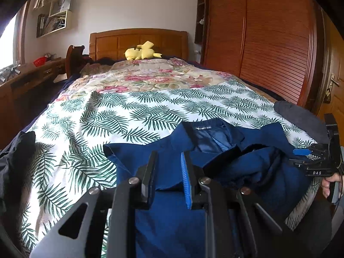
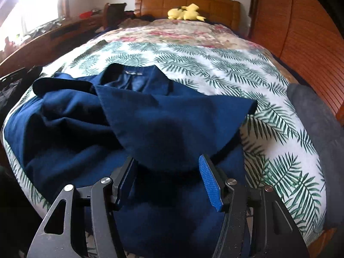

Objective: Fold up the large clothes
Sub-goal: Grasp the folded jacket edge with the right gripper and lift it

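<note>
Where my right gripper meets the cloth, its fingers stand fairly wide and clamp a thick bunched fold of the navy garment; a broad flap fans away from that fold toward the collar. My left gripper has its fingers drawn close with a narrow gap between them. A hem of the same garment runs across that gap, but I cannot tell whether the pads actually pinch it.

The garment lies rumpled on the near end of the bed, its open collar and small label pointing toward the headboard. In the left wrist view my right gripper shows at the right edge, with part of a hand behind it.

Under the garment is a white sheet printed with green palm leaves. Beyond it lies a floral quilt, then a yellow plush toy against the headboard. A grey cloth rests at the bed's right edge and dark clothing at its left. A slatted wooden wardrobe stands to the right.
</note>
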The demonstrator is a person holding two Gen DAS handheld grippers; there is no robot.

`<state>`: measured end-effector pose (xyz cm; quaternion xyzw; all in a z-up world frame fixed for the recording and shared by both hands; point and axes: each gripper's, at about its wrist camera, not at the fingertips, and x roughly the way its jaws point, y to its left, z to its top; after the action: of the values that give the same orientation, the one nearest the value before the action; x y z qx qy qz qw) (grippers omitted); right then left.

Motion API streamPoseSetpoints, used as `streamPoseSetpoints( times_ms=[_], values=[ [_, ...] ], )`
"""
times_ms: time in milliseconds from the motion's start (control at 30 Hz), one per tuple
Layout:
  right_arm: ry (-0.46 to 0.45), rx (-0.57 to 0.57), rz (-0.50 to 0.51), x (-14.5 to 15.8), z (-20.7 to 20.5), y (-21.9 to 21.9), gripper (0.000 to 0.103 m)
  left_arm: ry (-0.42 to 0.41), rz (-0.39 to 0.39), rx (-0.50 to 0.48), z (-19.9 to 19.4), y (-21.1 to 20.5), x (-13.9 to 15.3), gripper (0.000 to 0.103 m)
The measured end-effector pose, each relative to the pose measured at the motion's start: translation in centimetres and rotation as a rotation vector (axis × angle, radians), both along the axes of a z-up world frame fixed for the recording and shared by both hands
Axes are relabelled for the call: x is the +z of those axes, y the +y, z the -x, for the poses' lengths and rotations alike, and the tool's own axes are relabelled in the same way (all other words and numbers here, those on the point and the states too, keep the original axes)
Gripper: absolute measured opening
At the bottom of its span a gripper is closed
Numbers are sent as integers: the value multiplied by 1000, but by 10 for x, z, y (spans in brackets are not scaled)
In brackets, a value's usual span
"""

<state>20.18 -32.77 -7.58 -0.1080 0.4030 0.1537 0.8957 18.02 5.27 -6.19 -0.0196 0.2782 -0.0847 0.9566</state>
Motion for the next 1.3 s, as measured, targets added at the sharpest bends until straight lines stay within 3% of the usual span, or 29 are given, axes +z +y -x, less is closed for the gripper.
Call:
streamPoseSetpoints(
  times_ms=[133,233,300,367,500,667,767,1000,1300],
  values=[
    [-5,-16,11,-1,-5,-2,59,-21,-37,-5,4,-1,1,19],
    [-53,-39,27,0,-9,0,45,-29,-40,-18,7,-2,1,19],
    [-61,-37,18,1,-14,3,26,-25,-32,-24,8,-2,0,19],
    [-71,-27,17,4,-18,7,14,-20,-30,-26,7,-2,-1,19],
    [-90,22,41,10,-25,21,3,-10,-26,-34,7,-1,-4,19],
    [-101,73,82,20,-42,37,2,-13,-18,-35,9,2,-4,19],
    [-135,97,149,34,-69,53,1,-13,-12,-30,9,4,-4,19],
    [-178,135,200,59,-118,91,1,4,-4,-7,4,13,-11,19],
    [-200,205,229,68,-136,135,1,-4,8,10,6,24,-10,19]
  ],
)
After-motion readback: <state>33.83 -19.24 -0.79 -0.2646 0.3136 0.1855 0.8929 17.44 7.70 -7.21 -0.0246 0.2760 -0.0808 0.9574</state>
